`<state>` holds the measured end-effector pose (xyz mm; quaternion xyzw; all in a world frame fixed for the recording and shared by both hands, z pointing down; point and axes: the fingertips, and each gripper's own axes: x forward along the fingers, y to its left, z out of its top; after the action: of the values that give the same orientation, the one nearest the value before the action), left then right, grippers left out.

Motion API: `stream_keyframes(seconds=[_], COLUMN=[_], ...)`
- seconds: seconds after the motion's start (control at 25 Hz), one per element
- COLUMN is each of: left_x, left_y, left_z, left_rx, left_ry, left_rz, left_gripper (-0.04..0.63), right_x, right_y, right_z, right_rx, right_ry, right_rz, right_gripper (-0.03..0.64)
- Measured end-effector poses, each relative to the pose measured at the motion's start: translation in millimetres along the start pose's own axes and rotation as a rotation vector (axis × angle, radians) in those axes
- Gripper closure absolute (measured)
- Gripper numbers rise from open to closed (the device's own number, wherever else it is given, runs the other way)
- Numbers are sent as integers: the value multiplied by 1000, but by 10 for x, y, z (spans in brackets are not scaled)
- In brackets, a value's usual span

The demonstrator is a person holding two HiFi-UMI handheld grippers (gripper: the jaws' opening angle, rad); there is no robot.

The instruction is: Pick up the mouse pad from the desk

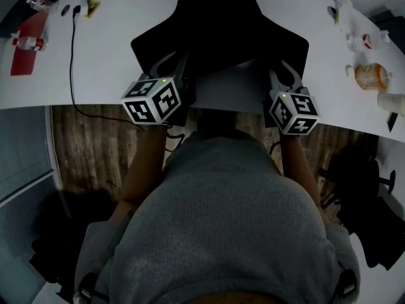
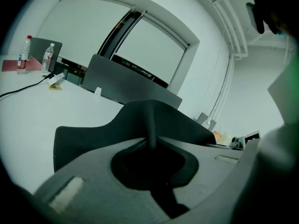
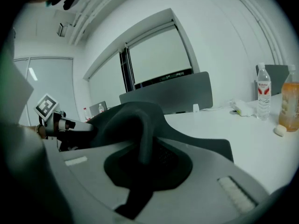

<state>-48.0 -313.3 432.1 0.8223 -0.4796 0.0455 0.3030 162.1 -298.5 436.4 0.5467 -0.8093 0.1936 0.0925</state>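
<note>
White desk (image 1: 114, 56), black mouse pad (image 1: 218, 24), humped (left gripper (image 2: 150, 143), right gripper (image 3: 143, 148) pinching it)

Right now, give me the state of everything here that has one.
mouse pad: buckled, pinched along its near edge
left gripper: shut on the mouse pad
right gripper: shut on the mouse pad
water bottle: upright, capped
orange bottle: upright
cable: lying slack
</note>
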Motion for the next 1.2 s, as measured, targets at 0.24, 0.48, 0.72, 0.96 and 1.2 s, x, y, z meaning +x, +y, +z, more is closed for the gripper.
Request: stream_keyframes(seconds=[0.24, 0.48, 0.72, 0.96, 1.2], left_x=[-161, -334, -507, -705, -728], left_y=[-202, -450, -716, -898, -944], left_z=[492, 944, 1320, 1534, 1551], left_rx=[-17, -12, 47, 95, 97], left_ry=[-134, -233, -306, -377, -385], left_rz=[-38, -100, -135, -133, -141], left_gripper=[575, 575, 575, 575, 575], right_x=[-140, -278, -505, -770, -820], right_y=[65, 118, 232, 400, 387], right_z=[515, 967, 1468, 1800, 1844], right_rx=[43, 70, -5, -73, -76], right_ry=[-135, -240, -353, -449, -464], right_rz=[27, 69, 92, 95, 96], right_gripper=[603, 603, 603, 603, 603])
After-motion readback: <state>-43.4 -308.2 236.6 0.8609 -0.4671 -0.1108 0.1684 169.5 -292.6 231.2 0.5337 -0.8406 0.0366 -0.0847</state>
